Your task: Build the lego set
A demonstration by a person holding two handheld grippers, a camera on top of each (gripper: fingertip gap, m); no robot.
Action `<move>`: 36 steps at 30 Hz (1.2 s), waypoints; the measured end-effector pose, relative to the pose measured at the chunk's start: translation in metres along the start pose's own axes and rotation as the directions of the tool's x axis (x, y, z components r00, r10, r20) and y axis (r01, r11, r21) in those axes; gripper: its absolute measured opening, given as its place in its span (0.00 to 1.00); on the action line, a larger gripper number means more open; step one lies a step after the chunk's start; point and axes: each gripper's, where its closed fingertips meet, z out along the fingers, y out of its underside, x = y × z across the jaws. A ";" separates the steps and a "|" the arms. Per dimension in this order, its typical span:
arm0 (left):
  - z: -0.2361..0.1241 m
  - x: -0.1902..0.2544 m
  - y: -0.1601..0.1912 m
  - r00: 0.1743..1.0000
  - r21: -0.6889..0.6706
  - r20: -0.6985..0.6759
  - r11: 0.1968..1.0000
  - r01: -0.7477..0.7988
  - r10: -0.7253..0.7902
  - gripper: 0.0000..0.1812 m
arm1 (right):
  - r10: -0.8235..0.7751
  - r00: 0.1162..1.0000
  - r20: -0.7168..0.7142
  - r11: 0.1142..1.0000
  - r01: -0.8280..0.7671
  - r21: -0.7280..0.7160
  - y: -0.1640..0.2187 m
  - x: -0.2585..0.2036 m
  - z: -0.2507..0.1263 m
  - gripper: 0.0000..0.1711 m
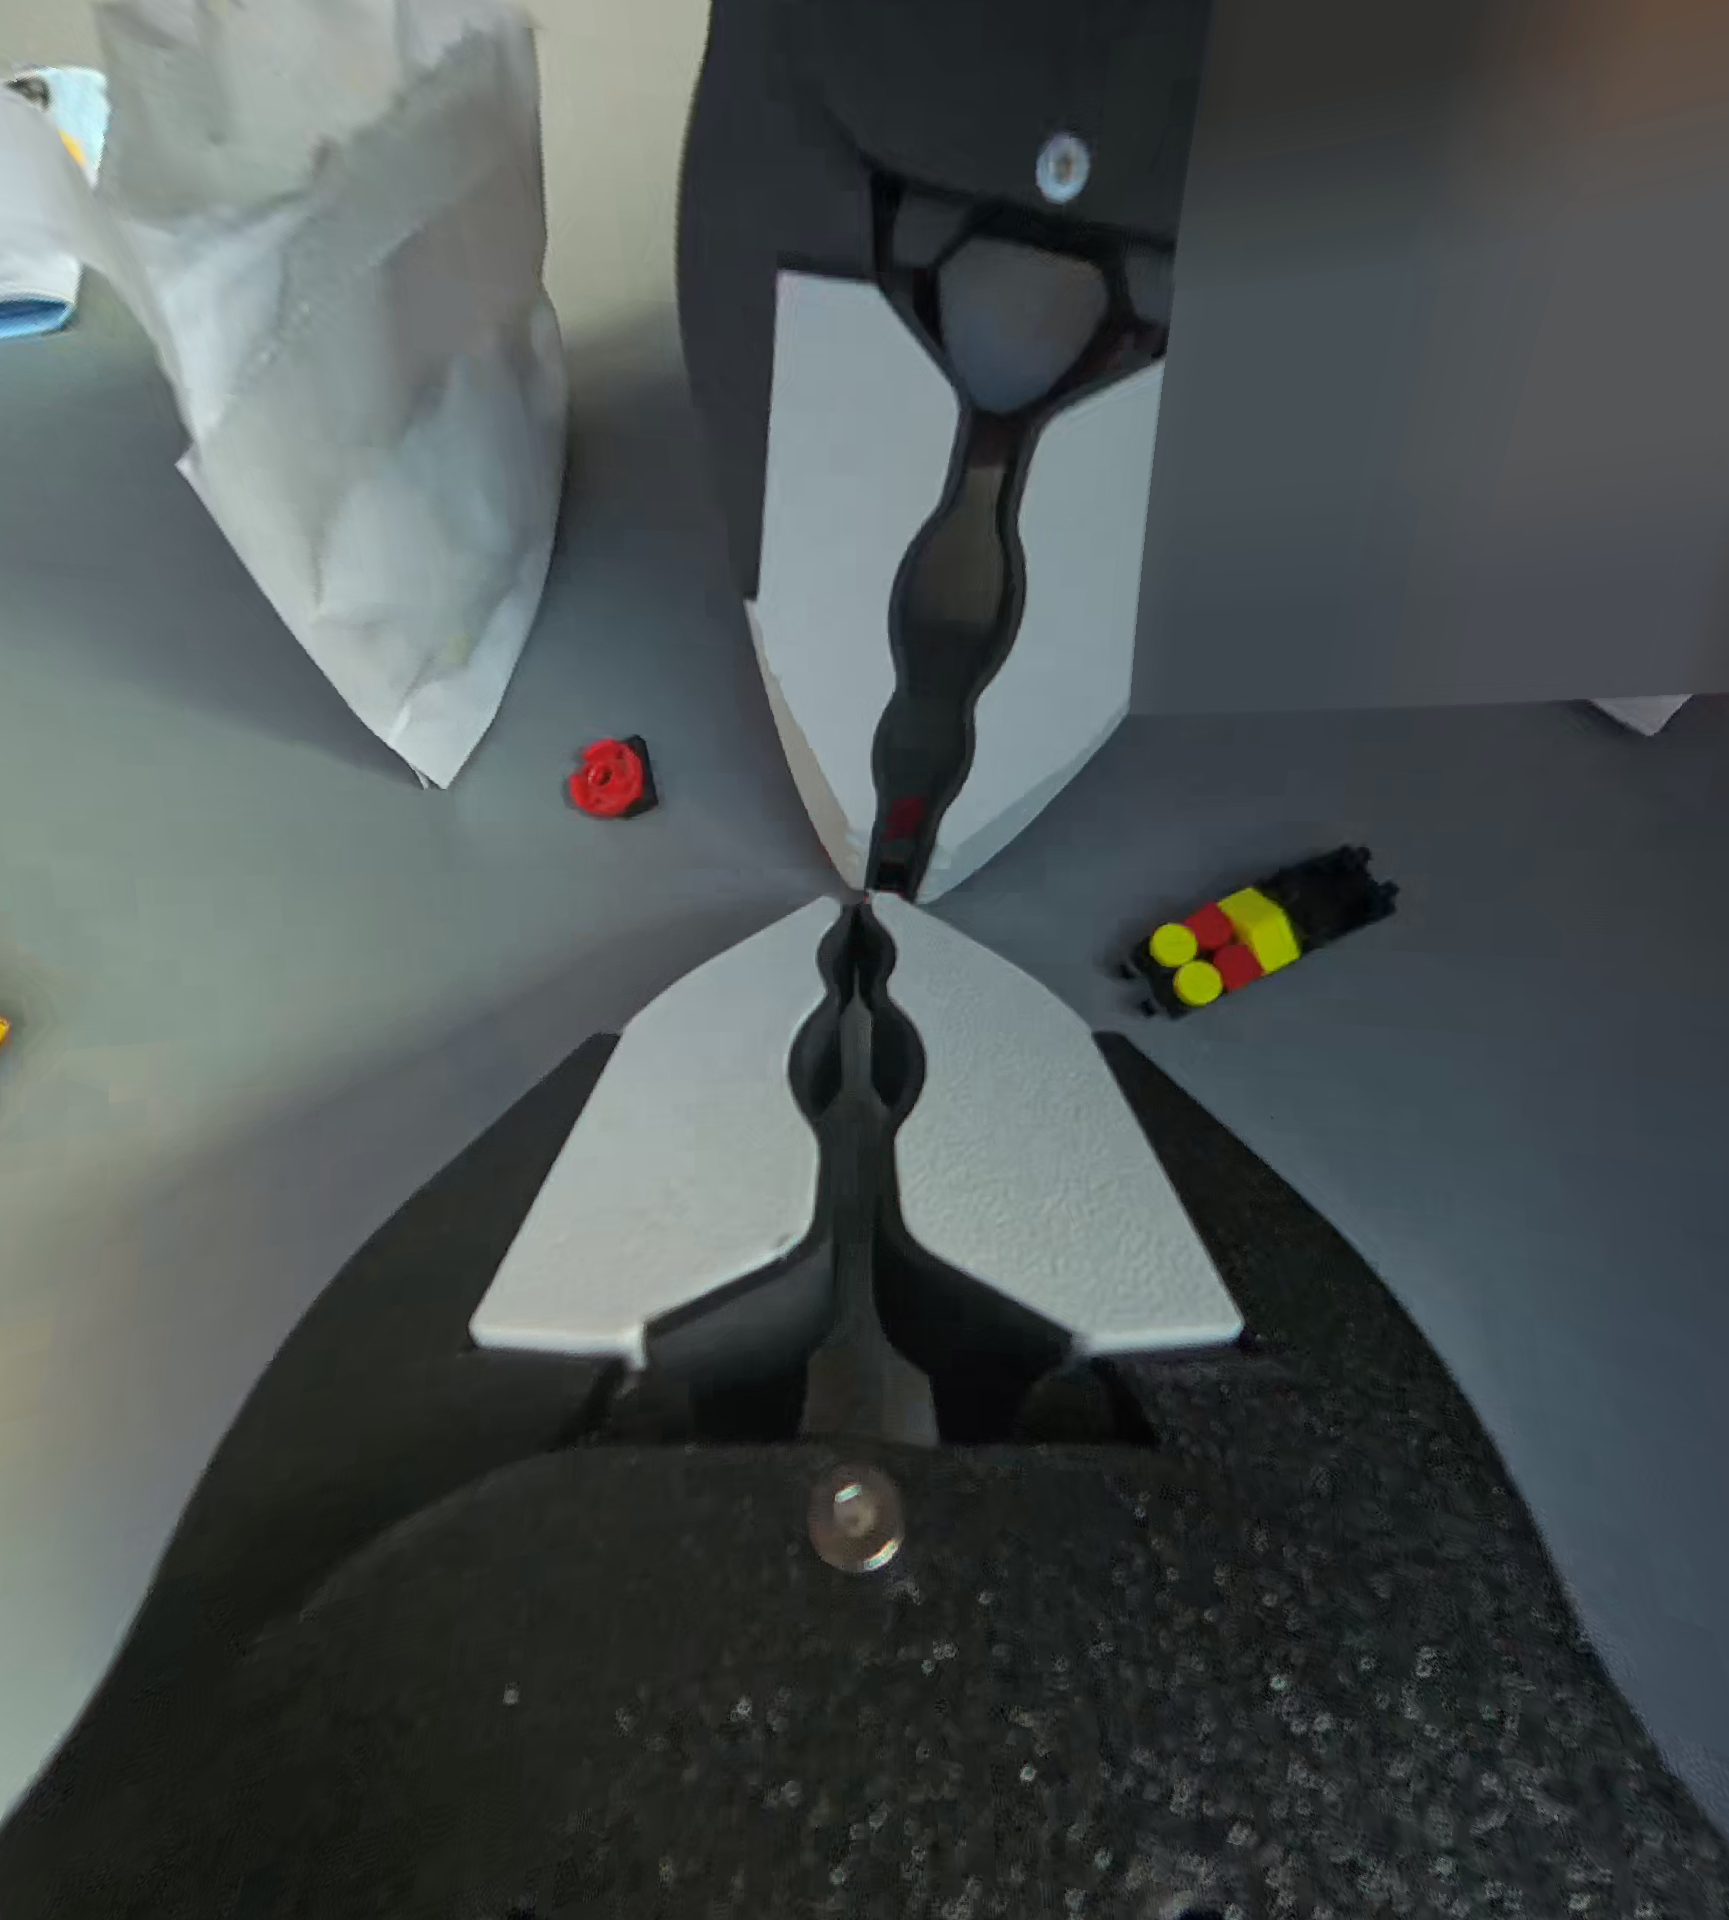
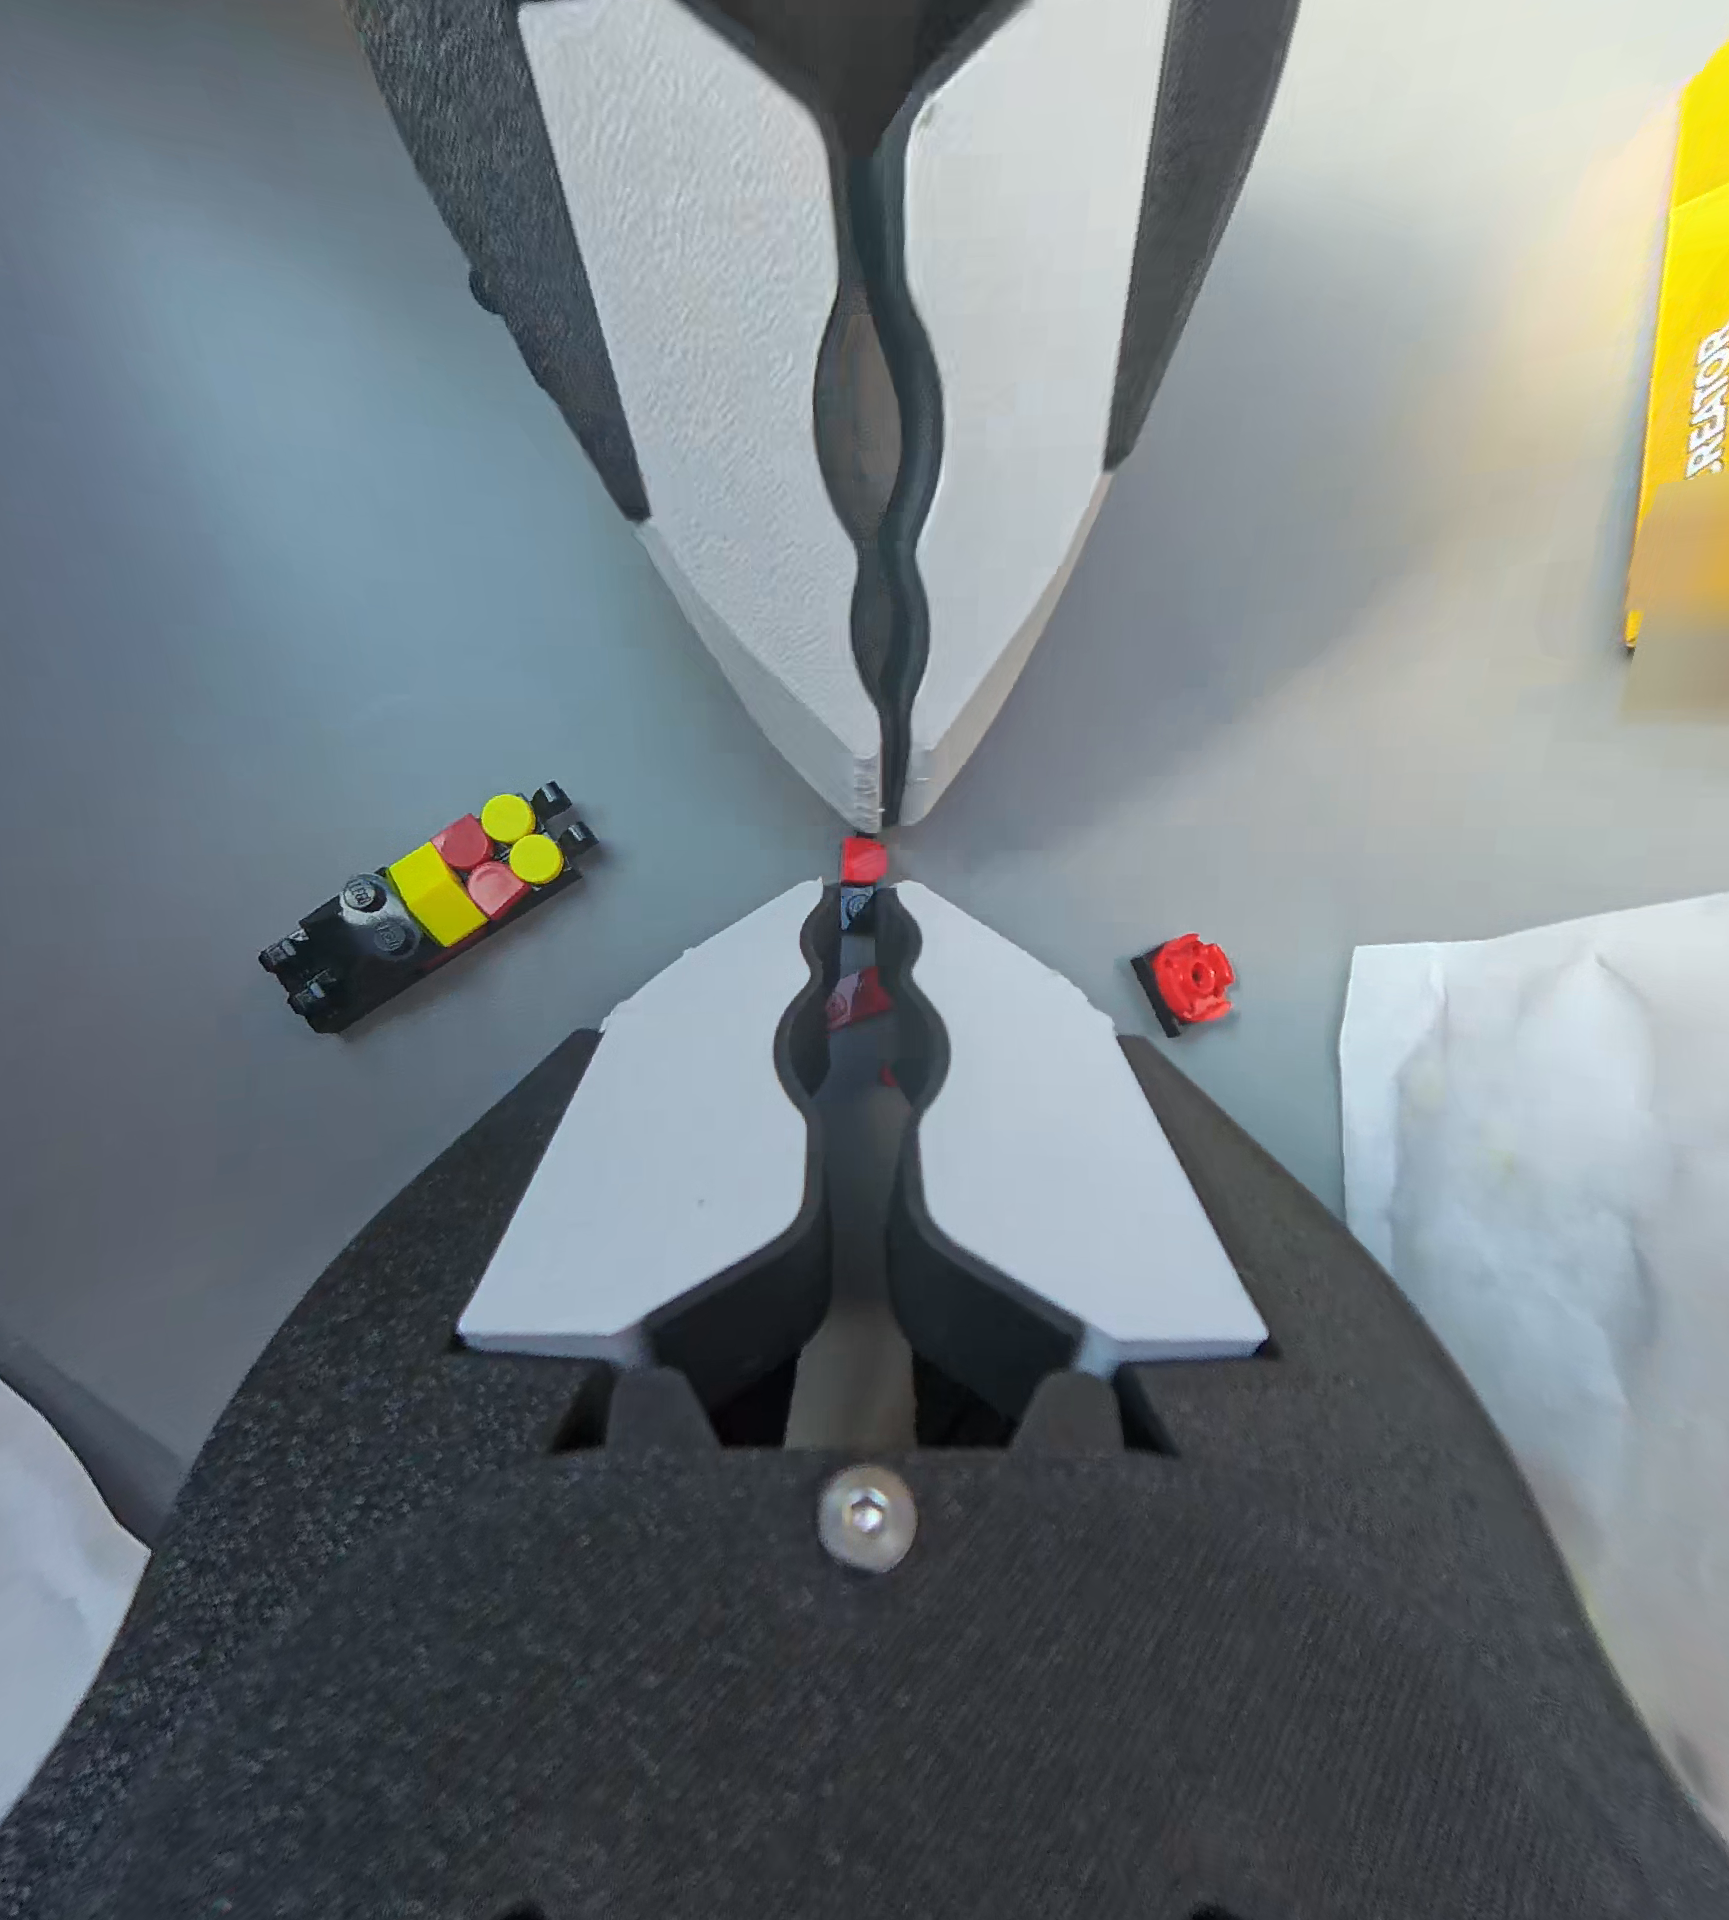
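Item: small red-and-black piece (image 2: pixel 861 883) — you are clamping it in the right hand-held gripper (image 2: pixel 865 894), fingers closed on it, tip to tip with the left hand-held gripper (image 1: pixel 858 909), fingers together. Light, rigid, slippery; grip the flat sides. Partial build (image 2: pixel 434 899) is lying on the table (image 2: pixel 164 520) at 9 o'clock — round red piece (image 2: pixel 1190 982) at 3.

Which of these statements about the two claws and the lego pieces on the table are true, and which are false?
1. The two claws meet tip to tip. True: left claw, right claw.
2. The right claw grips a small red and black piece. True.
3. The black assembly is held in the air. False: it lies on the grey table.
4. The red round piece sits on that assembly. False: it lies apart.
5. A white paper bag lies on the table. True.
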 end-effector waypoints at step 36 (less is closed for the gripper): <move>0.004 0.007 -0.001 0.985 -0.037 -0.084 0.987 -0.155 0.151 0.03 | -0.050 0.998 0.021 0.998 0.050 0.024 0.000 -0.003 0.001 0.04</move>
